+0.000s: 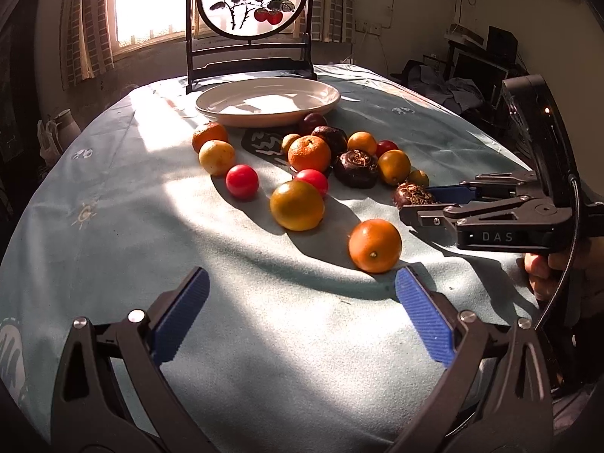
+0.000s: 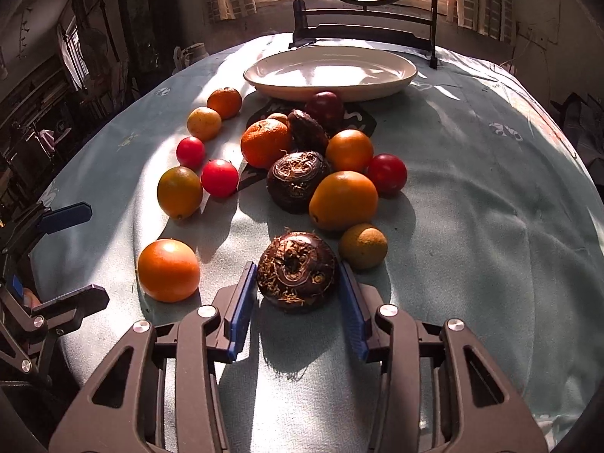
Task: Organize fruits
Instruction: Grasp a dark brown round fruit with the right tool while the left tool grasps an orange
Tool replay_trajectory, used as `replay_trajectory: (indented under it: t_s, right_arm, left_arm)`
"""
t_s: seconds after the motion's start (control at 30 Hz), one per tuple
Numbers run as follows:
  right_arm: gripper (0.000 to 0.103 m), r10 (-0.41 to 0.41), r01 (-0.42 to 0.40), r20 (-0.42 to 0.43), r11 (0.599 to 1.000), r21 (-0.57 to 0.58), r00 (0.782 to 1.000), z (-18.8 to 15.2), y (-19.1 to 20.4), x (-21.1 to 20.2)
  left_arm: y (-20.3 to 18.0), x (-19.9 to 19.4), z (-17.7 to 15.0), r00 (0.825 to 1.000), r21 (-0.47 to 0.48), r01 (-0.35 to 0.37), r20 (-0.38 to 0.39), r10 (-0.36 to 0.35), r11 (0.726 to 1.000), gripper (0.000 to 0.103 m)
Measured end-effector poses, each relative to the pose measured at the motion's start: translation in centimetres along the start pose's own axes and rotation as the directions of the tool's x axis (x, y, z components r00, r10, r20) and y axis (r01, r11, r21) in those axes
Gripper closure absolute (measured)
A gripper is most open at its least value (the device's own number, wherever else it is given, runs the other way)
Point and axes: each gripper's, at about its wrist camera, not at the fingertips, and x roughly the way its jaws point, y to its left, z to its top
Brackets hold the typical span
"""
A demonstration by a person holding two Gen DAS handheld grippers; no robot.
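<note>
Several fruits lie loose on the pale blue tablecloth (image 1: 113,226) in front of a white plate (image 1: 268,100) that holds nothing. My right gripper (image 2: 296,268) is shut on a dark brown water chestnut (image 2: 296,271), which rests on the cloth with a blue pad against each side. The left wrist view shows that gripper (image 1: 417,202) from the side, holding the same chestnut (image 1: 413,194). My left gripper (image 1: 302,273) is open and empty, low over the cloth. An orange (image 1: 374,245) sits just beyond its right fingertip. Its fingers (image 2: 71,213) show at the left edge of the right wrist view.
Oranges, red cherry tomatoes (image 2: 219,178), a second water chestnut (image 2: 298,181), a small green-brown fruit (image 2: 363,246) and a dark plum (image 2: 324,107) crowd the middle. A dark wooden stand (image 1: 249,60) with a round painted screen rises behind the plate. A hand (image 1: 547,271) grips the right tool.
</note>
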Motion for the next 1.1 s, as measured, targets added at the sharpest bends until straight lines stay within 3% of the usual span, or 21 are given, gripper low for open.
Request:
replay_trajectory:
  t_s: [0.13, 0.27, 0.53, 0.7, 0.93, 1.03, 1.1]
  right_arm:
    - [0.059, 0.027, -0.030, 0.048, 0.999, 0.046, 0.998, -0.4, -0.8, -1.0]
    - [0.059, 0.029, -0.032, 0.063, 0.998, 0.055, 0.998, -0.4, -0.8, -1.2]
    - [0.059, 0.051, -0.056, 0.088, 0.997, 0.057, 0.995, -0.5, -1.0, -1.5]
    - [0.059, 0.060, -0.066, 0.096, 0.996, 0.060, 0.994, -0.5, -1.1, -1.6]
    - [0.059, 0.071, -0.077, 0.090, 0.995, 0.064, 0.993, -0.5, -1.2, -1.5]
    - [0.059, 0.125, -0.131, 0.072, 0.988, 0.086, 0.990, -0.2, -1.6, -1.4]
    - [0.059, 0.175, -0.181, 0.069, 0.977, 0.109, 0.982, 0.4, -2.0, -1.5]
  left_arm:
    - [-1.4, 0.5, 0.7, 0.999, 0.033, 0.053, -0.002, -0.053, 0.998, 0.009]
    - [-2.4, 1.7, 1.6, 0.995, 0.040, 0.095, -0.027, -0.094, 0.995, 0.029]
    - [-3.0, 3.9, 2.5, 0.982, 0.011, 0.162, -0.104, -0.160, 0.987, 0.043]
    - [-2.9, 5.4, 2.3, 0.971, -0.010, 0.174, -0.165, -0.173, 0.985, 0.064]
    - [-2.0, 5.1, 2.5, 0.960, -0.047, 0.222, -0.163, -0.227, 0.974, 0.065]
    - [-1.0, 4.2, 3.6, 0.951, -0.071, 0.270, -0.134, -0.277, 0.960, 0.065]
    - [-0.2, 3.5, 5.1, 0.956, -0.063, 0.271, -0.101, -0.276, 0.961, 0.065]
